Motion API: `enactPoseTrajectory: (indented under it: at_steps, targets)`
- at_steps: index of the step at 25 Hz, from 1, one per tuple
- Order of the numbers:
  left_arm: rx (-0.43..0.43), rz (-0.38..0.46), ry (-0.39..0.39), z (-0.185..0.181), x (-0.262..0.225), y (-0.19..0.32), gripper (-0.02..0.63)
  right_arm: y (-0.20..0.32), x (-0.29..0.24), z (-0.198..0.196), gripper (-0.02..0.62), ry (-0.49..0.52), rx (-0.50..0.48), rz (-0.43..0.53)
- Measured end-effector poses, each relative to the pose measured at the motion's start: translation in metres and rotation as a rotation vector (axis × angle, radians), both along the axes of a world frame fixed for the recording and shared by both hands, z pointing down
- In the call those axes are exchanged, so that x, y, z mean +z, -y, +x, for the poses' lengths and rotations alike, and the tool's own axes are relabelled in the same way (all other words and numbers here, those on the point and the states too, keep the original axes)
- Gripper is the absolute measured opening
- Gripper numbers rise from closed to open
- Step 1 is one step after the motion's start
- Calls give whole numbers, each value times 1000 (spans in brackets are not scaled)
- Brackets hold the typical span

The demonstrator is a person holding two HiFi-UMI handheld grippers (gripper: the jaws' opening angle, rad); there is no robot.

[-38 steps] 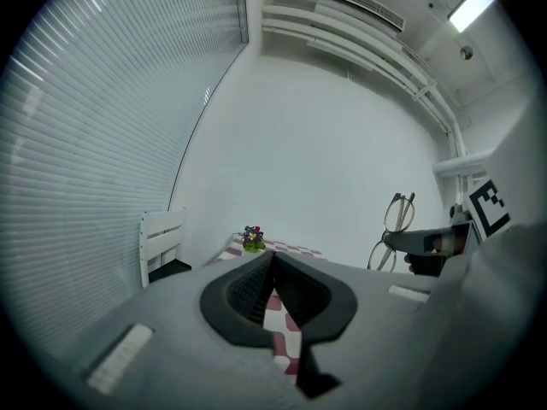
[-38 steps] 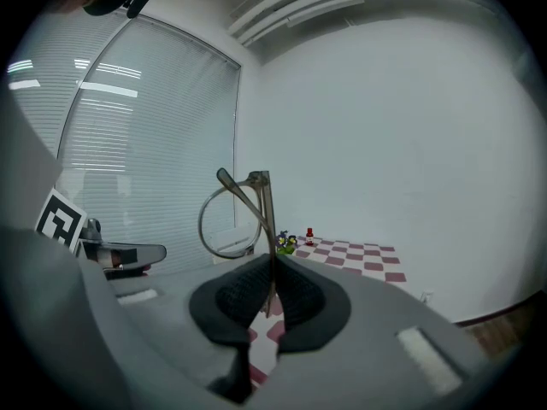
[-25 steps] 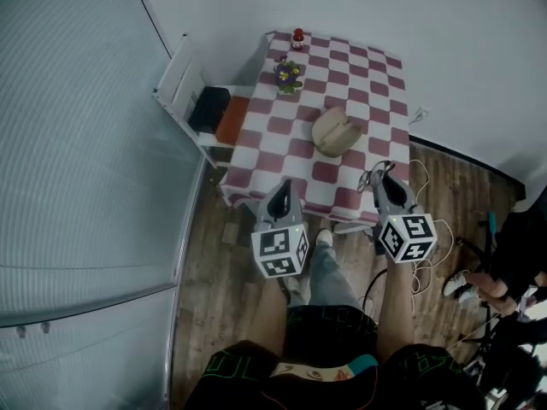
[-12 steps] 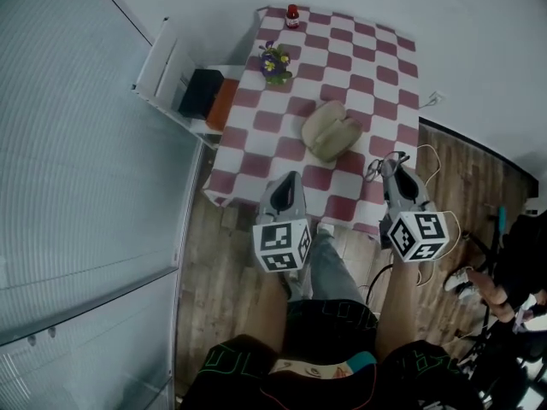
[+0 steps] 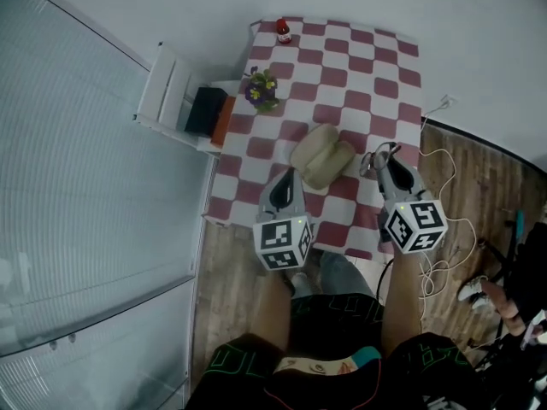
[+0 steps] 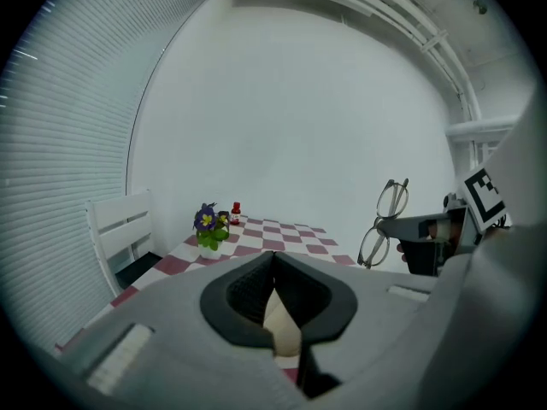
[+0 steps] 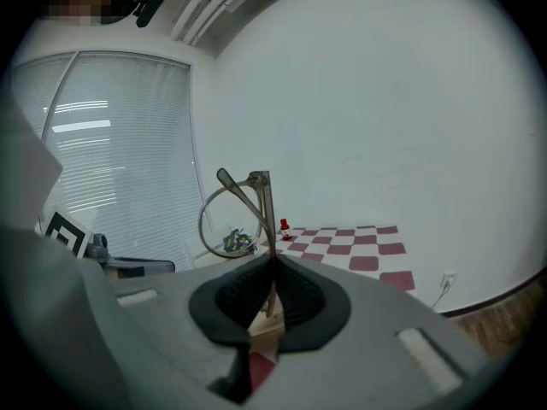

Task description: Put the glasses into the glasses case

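Note:
A beige glasses case [image 5: 322,156] lies open near the middle of the red-and-white checked table [image 5: 376,75]. My right gripper [image 5: 382,162] hovers just right of the case, shut on the thin metal-framed glasses [image 7: 238,213], which stick up from its jaws and also show in the left gripper view as glasses [image 6: 384,223]. My left gripper [image 5: 287,180] is shut with nothing in it, over the table's near edge just left of the case; a beige sliver of the case [image 6: 279,314] shows past its jaws.
A small pot of purple and yellow flowers [image 5: 261,89] and a little red bottle [image 5: 283,31] stand at the table's far left. A white chair [image 5: 184,102] is beside the table's left edge. White cables [image 5: 440,246] trail on the wood floor at right.
Both grippers have moved forward over the table toward the case. The right one carries the glasses up beside the case's right side.

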State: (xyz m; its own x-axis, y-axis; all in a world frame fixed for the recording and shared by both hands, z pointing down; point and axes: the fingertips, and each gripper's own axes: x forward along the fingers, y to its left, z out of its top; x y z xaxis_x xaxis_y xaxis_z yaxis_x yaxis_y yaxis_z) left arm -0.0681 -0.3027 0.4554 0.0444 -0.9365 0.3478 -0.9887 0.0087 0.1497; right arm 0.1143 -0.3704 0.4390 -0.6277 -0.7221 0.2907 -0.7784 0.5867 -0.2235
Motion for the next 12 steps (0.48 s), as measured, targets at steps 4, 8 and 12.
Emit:
enactPoseTrajectory:
  at_steps: [4,8,12]
  targets:
    - [5,17,20,11,-8,15,9,17,-3,7,17,32,-7,9]
    - [14,21,45,18,-13,23,9,29,-4,7,17,52,-23,18]
    - [5,3,60,12,-9,25,9,38,-2,-5,17,45,-53,26]
